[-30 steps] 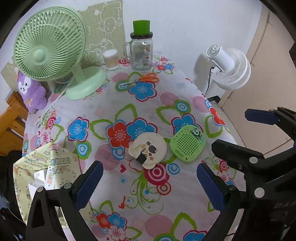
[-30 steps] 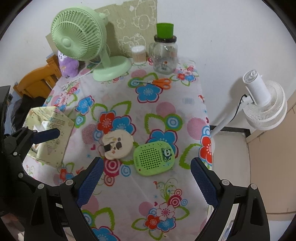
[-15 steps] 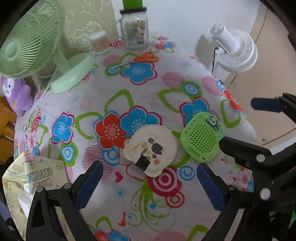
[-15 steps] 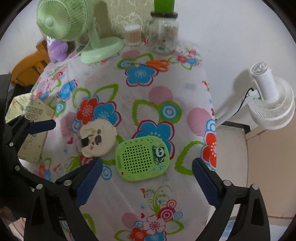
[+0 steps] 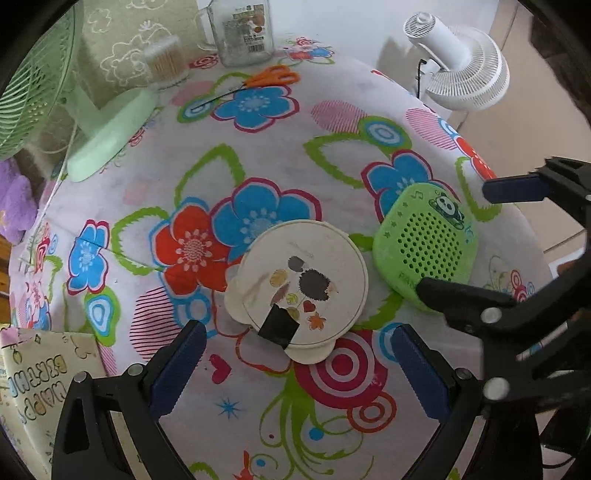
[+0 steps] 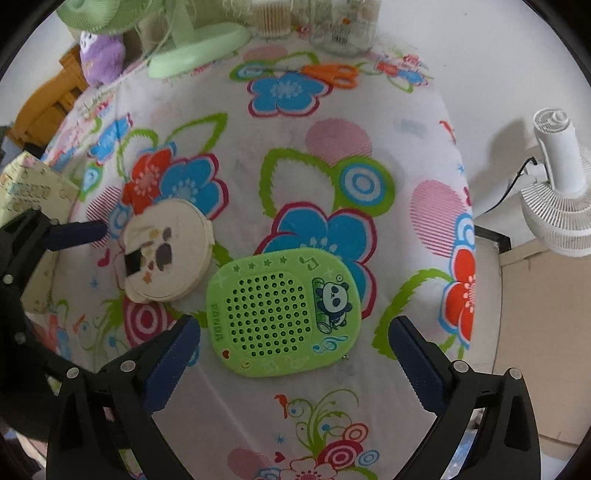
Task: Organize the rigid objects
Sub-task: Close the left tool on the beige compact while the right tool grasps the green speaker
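Observation:
A cream round disc (image 5: pixel 303 284) with a hedgehog picture and a black patch lies flat on the flowered tablecloth (image 5: pixel 258 166). Right beside it lies a green perforated panda case (image 5: pixel 424 251). My left gripper (image 5: pixel 297 354) hangs open above the disc's near edge, with nothing between its blue pads. In the right wrist view, my right gripper (image 6: pixel 295 343) stands wide open over the green case (image 6: pixel 284 314), a pad on either side of its near end, neither touching. The disc (image 6: pixel 168 251) sits to the case's left. One left finger (image 6: pixel 74 232) shows beside the disc.
At the back stand a green fan base (image 5: pixel 110 136), a cotton-swab pot (image 5: pixel 164 61) and a glass jar (image 5: pixel 243 33), with orange scissors (image 5: pixel 266 79) in front. A yellow box (image 5: pixel 40 373) sits near left. A white fan (image 5: pixel 461 70) stands beyond the table's right edge.
Both grippers have sunk toward the table, so the disc and the green case look larger and closer. The right gripper's jaws have spread a little wider.

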Motion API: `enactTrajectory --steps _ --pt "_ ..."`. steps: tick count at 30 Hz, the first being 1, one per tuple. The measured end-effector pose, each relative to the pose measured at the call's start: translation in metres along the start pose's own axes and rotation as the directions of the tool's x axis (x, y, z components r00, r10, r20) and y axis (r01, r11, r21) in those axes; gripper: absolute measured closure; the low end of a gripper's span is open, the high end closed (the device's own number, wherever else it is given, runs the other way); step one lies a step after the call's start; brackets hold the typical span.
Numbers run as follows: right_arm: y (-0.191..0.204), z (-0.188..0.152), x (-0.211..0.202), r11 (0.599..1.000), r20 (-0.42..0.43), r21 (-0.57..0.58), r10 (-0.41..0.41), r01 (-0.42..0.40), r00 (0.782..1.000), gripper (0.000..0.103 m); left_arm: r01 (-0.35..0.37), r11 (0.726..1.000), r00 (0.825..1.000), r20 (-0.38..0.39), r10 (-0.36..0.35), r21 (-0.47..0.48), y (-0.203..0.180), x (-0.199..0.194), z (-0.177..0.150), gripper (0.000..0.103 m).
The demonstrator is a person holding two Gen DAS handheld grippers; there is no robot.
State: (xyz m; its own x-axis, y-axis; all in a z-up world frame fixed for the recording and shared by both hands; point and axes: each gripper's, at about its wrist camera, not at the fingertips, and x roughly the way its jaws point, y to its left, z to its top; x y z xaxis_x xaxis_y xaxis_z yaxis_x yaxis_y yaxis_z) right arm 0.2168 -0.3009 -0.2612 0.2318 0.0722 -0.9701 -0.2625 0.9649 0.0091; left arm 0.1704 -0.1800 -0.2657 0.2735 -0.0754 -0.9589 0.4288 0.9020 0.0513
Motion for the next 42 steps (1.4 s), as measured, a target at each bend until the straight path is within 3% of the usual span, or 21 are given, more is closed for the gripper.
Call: enactTrajectory --steps 6,13,15,18,28,34,37,40,42 --pt "0.005 0.001 0.015 1.0 -0.032 -0.02 0.001 -0.002 0.999 0.0 -0.041 0.998 0.999 -0.004 0.041 0.053 -0.001 0.007 -0.001 0.002" --pt "0.004 0.001 0.018 1.0 -0.03 -0.012 0.002 -0.003 1.0 0.001 -0.029 0.998 1.0 0.006 0.028 0.064 0.003 0.008 -0.001 0.002" --pt "0.005 0.001 0.015 1.0 -0.023 -0.011 -0.008 0.008 1.0 0.007 -0.026 0.998 1.0 0.005 0.025 0.065 0.003 0.009 0.0 0.002" --pt "0.006 -0.002 0.012 1.0 -0.009 -0.016 -0.014 0.014 1.0 0.008 -0.005 0.997 1.0 0.003 0.004 0.075 0.005 0.011 0.004 0.002" --pt "-0.026 -0.009 0.004 0.996 0.01 0.087 -0.008 0.007 1.0 0.008 -0.019 0.994 1.0 0.007 0.018 0.105 0.002 0.018 0.025 0.001" --pt "-0.039 -0.007 0.001 0.991 0.025 0.135 0.0 -0.004 1.0 0.008 0.059 0.997 0.998 -0.001 -0.059 0.059 0.01 0.025 0.034 0.0" --pt "-0.04 -0.009 0.003 0.99 0.021 0.139 -0.003 0.0 1.0 0.008 0.06 0.996 0.998 0.009 -0.061 0.061 0.009 0.024 0.033 0.0" --pt "-0.041 -0.009 0.003 0.989 0.017 0.147 -0.001 -0.002 1.0 0.008 0.067 0.995 0.997 0.036 -0.07 0.073 0.006 0.02 0.032 0.01" --pt "-0.039 -0.007 0.004 0.989 0.015 0.146 -0.002 -0.001 1.0 0.008 0.073 0.994 0.995 0.056 -0.078 0.083 0.003 0.015 0.032 0.027"
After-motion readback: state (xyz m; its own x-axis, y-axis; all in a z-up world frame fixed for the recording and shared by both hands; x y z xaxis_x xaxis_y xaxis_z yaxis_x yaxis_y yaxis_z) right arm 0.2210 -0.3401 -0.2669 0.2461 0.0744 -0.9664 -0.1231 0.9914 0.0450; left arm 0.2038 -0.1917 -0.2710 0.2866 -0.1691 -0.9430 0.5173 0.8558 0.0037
